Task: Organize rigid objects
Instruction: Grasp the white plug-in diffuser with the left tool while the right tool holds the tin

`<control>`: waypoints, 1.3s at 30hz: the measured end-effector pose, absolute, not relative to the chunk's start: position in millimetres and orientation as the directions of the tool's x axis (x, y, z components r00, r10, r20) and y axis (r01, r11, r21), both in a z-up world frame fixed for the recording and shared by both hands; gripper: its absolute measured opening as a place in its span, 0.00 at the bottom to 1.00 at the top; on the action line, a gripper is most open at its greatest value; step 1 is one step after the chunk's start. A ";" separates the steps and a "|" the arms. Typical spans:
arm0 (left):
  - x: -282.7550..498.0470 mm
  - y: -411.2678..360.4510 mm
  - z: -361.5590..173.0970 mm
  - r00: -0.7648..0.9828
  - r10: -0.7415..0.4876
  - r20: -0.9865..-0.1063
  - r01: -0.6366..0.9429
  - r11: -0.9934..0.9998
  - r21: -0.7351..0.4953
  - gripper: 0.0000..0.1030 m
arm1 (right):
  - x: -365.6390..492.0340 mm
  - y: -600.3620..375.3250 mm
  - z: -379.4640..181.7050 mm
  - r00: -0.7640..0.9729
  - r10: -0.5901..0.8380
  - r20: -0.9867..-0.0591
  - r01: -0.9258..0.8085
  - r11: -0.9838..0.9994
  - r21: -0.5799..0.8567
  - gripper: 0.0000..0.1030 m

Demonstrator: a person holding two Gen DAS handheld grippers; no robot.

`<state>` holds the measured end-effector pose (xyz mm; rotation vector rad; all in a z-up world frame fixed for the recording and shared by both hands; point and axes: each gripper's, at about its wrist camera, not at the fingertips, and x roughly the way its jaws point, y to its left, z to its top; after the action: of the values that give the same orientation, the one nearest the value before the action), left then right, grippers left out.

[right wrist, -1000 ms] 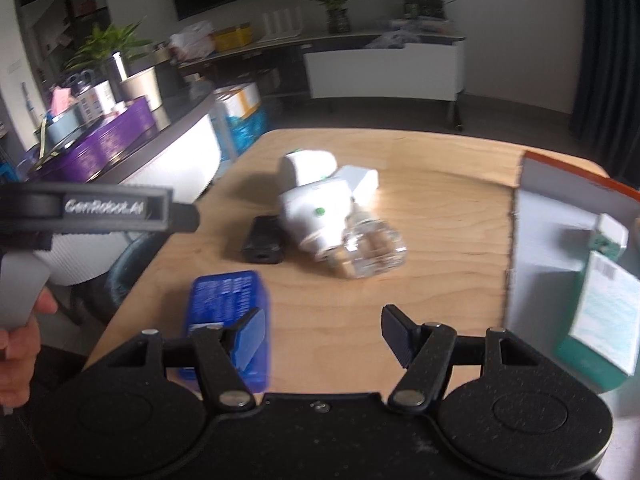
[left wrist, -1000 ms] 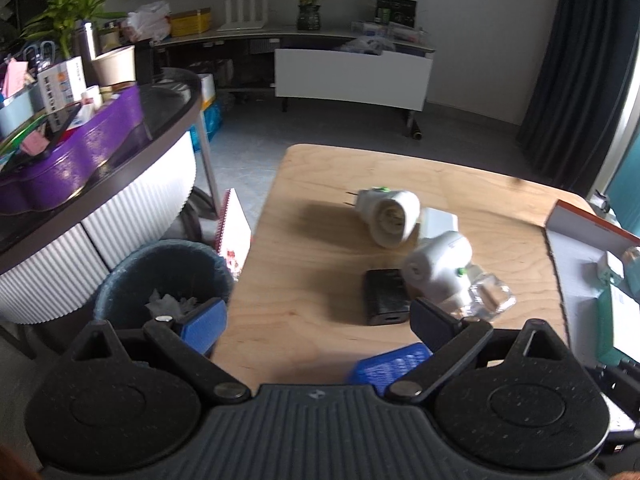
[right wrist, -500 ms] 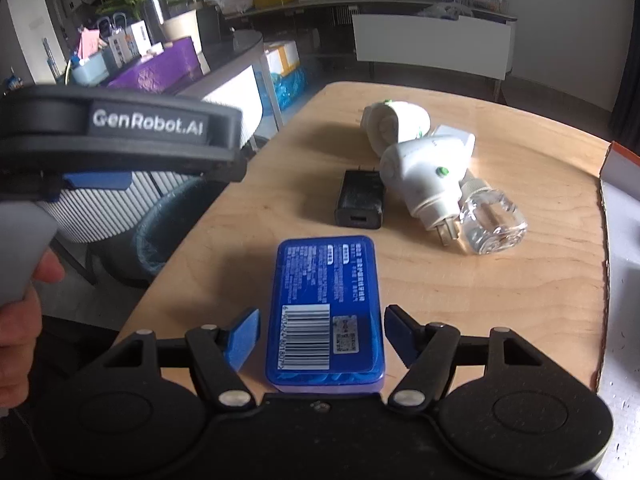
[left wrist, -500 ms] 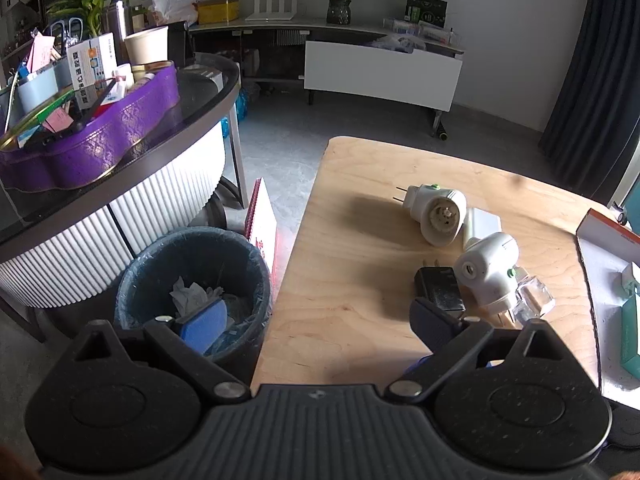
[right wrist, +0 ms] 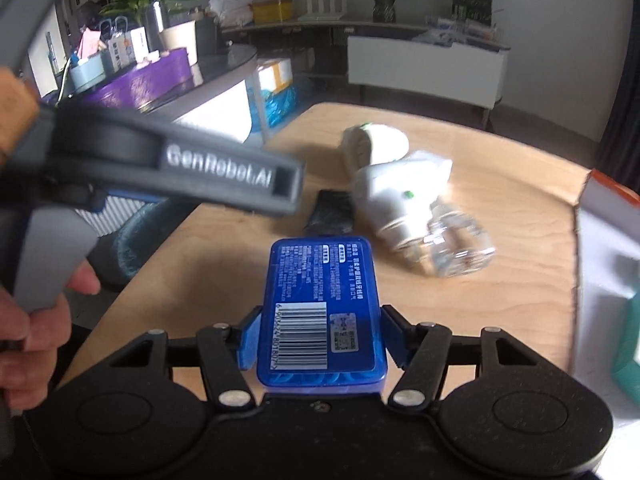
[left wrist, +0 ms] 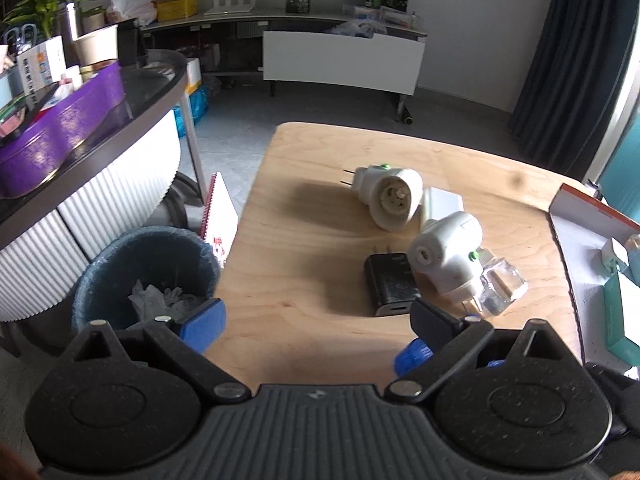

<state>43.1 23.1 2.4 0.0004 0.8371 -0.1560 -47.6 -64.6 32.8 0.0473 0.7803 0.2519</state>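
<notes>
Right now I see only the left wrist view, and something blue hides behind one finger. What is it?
Observer: A flat blue box, barcode label facing up, between the fingers of the right gripper.
Operator: Do the fingers touch it?
Observer: Yes, both fingers press its long sides at the barcode end.
Operator: Where does its far end point?
Observer: Toward the black charger.

Daylight enters from the right, w/ the two white plug-in adapters (left wrist: 416, 224) casting soft shadows leftward across the pale wooden tabletop (left wrist: 304, 264). Fisheye lenses bend room edges in both views. Right wrist view is motion-blurred; the grey lettered handle (right wrist: 176, 168) looms out of focus.
</notes>
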 end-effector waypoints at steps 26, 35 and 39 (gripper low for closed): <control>100.5 -61.1 -34.5 0.578 -0.248 -0.777 0.441 0.896 0.042 1.00 | -65.8 -193.0 27.6 0.753 0.117 -0.648 0.070 0.964 0.255 0.71; 102.8 -73.6 -37.4 0.569 -0.287 -0.771 0.488 0.872 0.035 0.64 | -57.8 -209.1 24.2 0.759 0.091 -0.645 0.109 0.958 0.263 0.71; 98.2 -73.1 -37.0 0.549 -0.330 -0.768 0.499 0.867 -0.015 0.64 | -55.5 -213.6 21.2 0.758 0.089 -0.646 0.120 0.955 0.272 0.71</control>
<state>98.2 -73.1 -37.0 0.2146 0.8593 -0.4948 -55.5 -213.6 21.2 0.3078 0.7132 -0.0173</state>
